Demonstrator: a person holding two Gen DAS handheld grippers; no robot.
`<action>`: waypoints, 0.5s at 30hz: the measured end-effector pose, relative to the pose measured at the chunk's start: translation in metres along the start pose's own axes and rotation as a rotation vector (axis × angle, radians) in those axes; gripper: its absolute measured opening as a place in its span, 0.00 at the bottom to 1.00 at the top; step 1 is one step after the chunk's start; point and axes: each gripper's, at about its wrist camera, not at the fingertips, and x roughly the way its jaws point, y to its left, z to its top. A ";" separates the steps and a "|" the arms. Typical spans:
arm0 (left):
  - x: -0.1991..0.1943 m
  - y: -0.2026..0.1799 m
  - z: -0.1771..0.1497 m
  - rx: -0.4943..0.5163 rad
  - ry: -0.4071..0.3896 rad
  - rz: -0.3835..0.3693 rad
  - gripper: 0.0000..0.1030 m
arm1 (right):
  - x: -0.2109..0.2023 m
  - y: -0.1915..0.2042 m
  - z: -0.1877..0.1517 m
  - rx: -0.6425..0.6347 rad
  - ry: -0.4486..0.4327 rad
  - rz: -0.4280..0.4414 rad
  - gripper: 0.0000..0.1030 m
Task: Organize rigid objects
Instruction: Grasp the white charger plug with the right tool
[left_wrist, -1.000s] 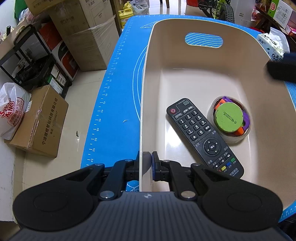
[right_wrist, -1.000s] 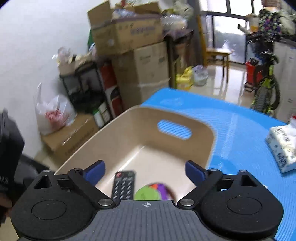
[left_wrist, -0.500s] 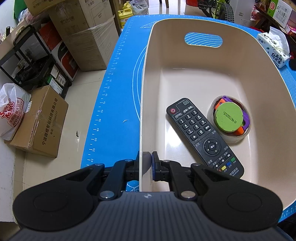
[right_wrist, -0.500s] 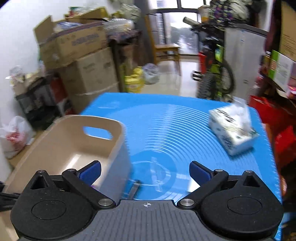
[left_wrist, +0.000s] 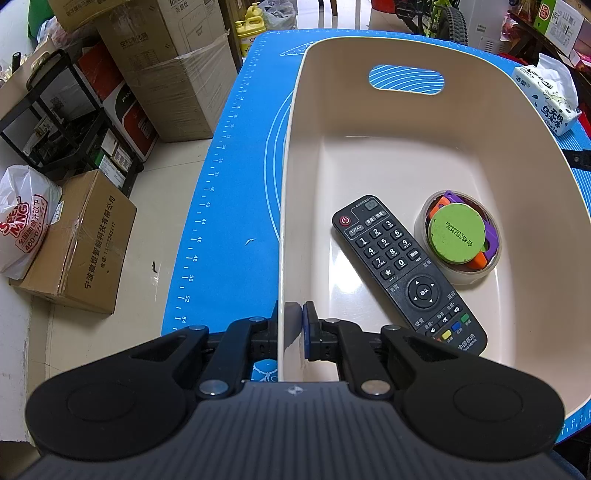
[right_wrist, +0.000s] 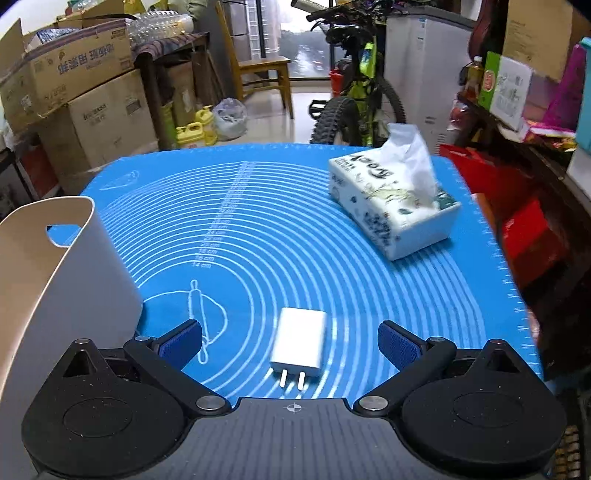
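Left wrist view: the left hand-held gripper (left_wrist: 294, 328) is clamping the smooth beige bin (left_wrist: 406, 155) wall, a "TV/AV" remote (left_wrist: 406, 273) lying ahead inside. The right hand-held gripper (right_wrist: 290, 341) is hovering spread wide, a glossy white charger (right_wrist: 300, 341) lying between its fingers on the "14 cm"-ringed tabletop mat (right_wrist: 295, 236).

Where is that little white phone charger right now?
In the right wrist view, the white charger lies flat on the blue mat, between the open right gripper's fingers, prongs toward the camera. The beige bin stands left; the tissue pack lies farther back, right.
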 end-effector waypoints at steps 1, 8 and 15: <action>0.000 0.000 0.000 0.000 0.001 0.000 0.10 | 0.003 -0.001 -0.001 0.002 -0.002 0.005 0.97; -0.001 0.000 0.000 0.000 0.000 0.000 0.10 | 0.025 0.007 -0.008 -0.033 -0.008 -0.022 0.92; -0.002 -0.001 0.000 0.006 0.001 -0.002 0.10 | 0.040 0.010 -0.012 -0.052 0.007 -0.063 0.72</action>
